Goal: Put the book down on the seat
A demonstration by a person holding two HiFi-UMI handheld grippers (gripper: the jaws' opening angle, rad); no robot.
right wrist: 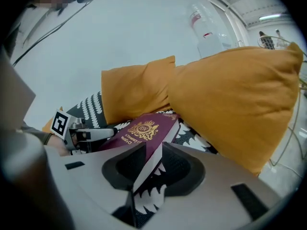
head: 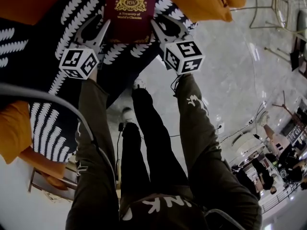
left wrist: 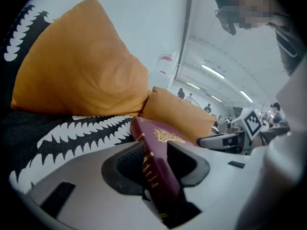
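A maroon book (head: 130,13) with a gold crest lies cover up on the black seat with white leaf print (head: 48,42), between orange cushions. My left gripper (head: 98,28) stands at the book's near left corner. In the left gripper view the spine (left wrist: 163,143) stands between the jaws with a gap at its left side, so the left gripper (left wrist: 156,164) is open. My right gripper (head: 165,28) is at the near right corner. Its jaws straddle the page edge (right wrist: 144,131) with gaps on both sides, so the right gripper (right wrist: 151,164) is open too.
Orange cushions (head: 201,1) (left wrist: 81,71) (right wrist: 235,95) crowd the back and sides of the seat, and another (head: 14,128) lies at the left. The person's legs stand on a pale marble floor (head: 230,71). A metal chair frame (head: 266,8) is at the far right.
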